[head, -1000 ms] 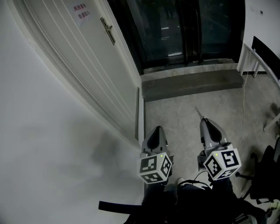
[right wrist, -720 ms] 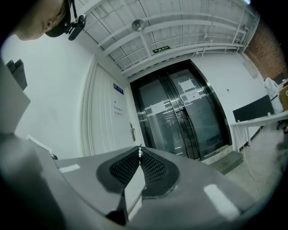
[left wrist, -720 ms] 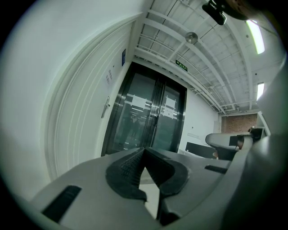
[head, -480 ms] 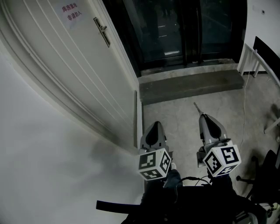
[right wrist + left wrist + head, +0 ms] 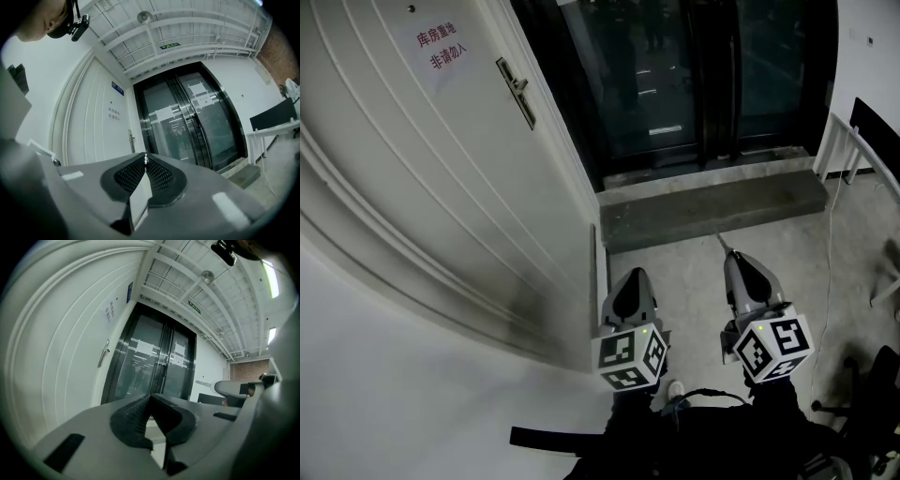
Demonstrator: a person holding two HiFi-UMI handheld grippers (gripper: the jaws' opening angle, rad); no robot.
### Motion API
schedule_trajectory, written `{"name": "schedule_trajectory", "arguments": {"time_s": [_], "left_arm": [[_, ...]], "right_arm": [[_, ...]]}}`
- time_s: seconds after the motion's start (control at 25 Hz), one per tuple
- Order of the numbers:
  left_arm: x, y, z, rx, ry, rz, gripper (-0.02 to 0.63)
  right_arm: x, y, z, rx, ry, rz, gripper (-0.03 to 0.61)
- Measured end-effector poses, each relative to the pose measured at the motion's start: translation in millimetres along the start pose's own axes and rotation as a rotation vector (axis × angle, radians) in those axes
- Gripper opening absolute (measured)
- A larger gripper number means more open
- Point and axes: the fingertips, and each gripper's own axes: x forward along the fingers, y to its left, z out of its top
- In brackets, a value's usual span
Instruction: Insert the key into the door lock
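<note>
The white door [image 5: 441, 178] fills the left of the head view, with its lever handle and lock plate [image 5: 517, 91] high up beside the dark frame. A sign with red characters [image 5: 441, 49] hangs on it. My right gripper [image 5: 733, 260] is shut on the key [image 5: 723, 244], whose thin metal tip pokes forward over the floor. The key tip [image 5: 146, 159] shows between the closed pads, with the handle [image 5: 131, 139] far ahead. My left gripper [image 5: 633, 277] is shut with nothing in it, near the door's bottom corner. The handle [image 5: 103, 352] appears distant in the left gripper view.
Dark glass sliding doors [image 5: 675, 75] stand straight ahead behind a concrete step [image 5: 712, 199]. A white rail or table frame [image 5: 853, 141] and a thin cable [image 5: 825, 281] are at the right. A dark chair [image 5: 867, 394] sits at the lower right. The floor is bare concrete [image 5: 675, 272].
The head view has shifted so the door looks larger and its handle and sign sit lower in the frame. Both grippers keep their places, still shut, and the key stays held.
</note>
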Motion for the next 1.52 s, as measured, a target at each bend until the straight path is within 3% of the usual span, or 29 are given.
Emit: {"name": "schedule_trajectory", "arguments": {"time_s": [0.64,0.96,1.52], "left_arm": [[103.3,42.2,-22.2,-0.04,0.07,-0.019,0.002],[192.9,72.1,-1.1,-0.034,0.037,0.045,0.002],[335.3,80.2,32.4,-0.024,0.001,0.123,0.002]], "right_arm": [[96.3,-38.9,-27.5,0.006,0.052,-0.061,0.012],[196.3,-73.7,-21.0,0.006,0.05,0.002,0.012],[335.9,-143.7,5.6,0.005,0.06,0.105,0.012]]}}
